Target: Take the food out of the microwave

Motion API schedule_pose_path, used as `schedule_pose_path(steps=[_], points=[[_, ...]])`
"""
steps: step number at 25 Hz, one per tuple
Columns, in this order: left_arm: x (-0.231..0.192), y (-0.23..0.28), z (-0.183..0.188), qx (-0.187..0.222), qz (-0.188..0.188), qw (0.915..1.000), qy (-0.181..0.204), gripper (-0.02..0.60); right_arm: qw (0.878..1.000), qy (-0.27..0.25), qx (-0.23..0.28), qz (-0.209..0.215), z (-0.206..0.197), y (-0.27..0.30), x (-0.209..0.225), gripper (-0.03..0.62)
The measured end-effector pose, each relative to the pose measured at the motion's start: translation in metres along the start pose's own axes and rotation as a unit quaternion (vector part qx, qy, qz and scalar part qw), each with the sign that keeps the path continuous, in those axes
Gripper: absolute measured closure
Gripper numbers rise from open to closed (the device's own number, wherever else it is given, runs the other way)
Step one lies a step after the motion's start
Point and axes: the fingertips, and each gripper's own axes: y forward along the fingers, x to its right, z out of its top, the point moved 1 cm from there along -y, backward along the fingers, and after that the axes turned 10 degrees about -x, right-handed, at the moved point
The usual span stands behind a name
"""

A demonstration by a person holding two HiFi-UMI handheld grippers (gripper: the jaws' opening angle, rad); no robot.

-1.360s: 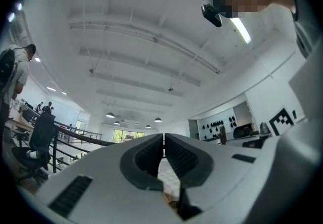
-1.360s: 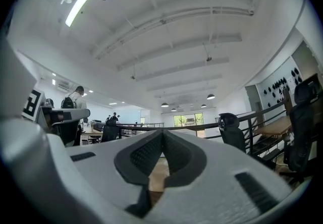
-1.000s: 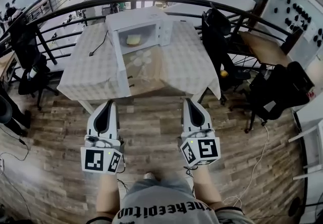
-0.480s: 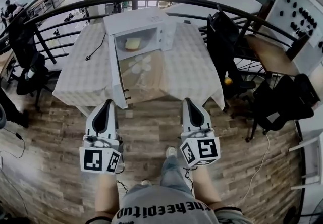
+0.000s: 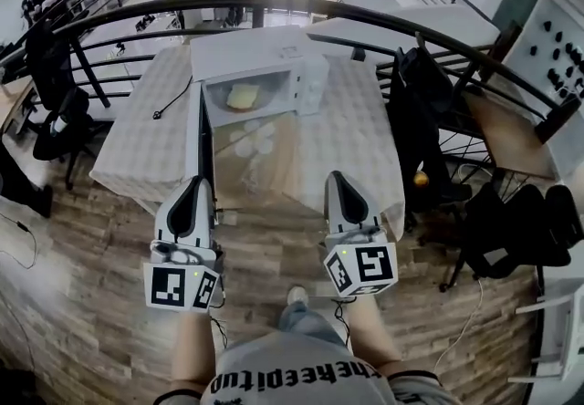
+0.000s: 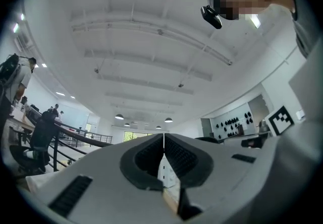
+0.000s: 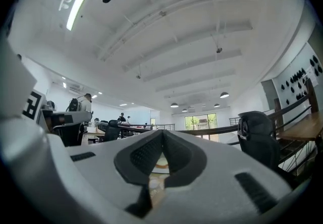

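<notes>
Head view: approach step. Food [image 5: 242, 98] sits inside the open microwave [image 5: 265, 49] at twelve o'clock. Left gripper [image 5: 194, 184] and right gripper [image 5: 337, 179] are clenched and empty; next, one must open and reach in.

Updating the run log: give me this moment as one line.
microwave door open | food inside, untouched | left tool shut, empty | right tool shut, empty | both short of table

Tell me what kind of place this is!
Probably a big open office or lab, on a balcony level: a curved black railing runs round it, office chairs stand about, and the microwave sits on a clothed table.
</notes>
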Motion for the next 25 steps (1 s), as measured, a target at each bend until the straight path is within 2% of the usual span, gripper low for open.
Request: schedule_pose_path(steps=[14,18,25], points=[[0.027,0.082,-0.006,0.002,0.069,0.9975,0.017,0.571,0.997,-0.004,0.008,0.071,0.006,0.076,0.077,0.589],[0.033,0.091,-0.008,-0.003,0.087,0.9960,0.021,0.571,0.996,0.003,0.008,0.088,0.005,0.087,0.089,0.589],[0.032,0.116,-0.020,-0.015,0.096,0.9950,0.023,0.571,0.994,0.006,0.004,0.109,-0.004,0.115,0.097,0.589]])
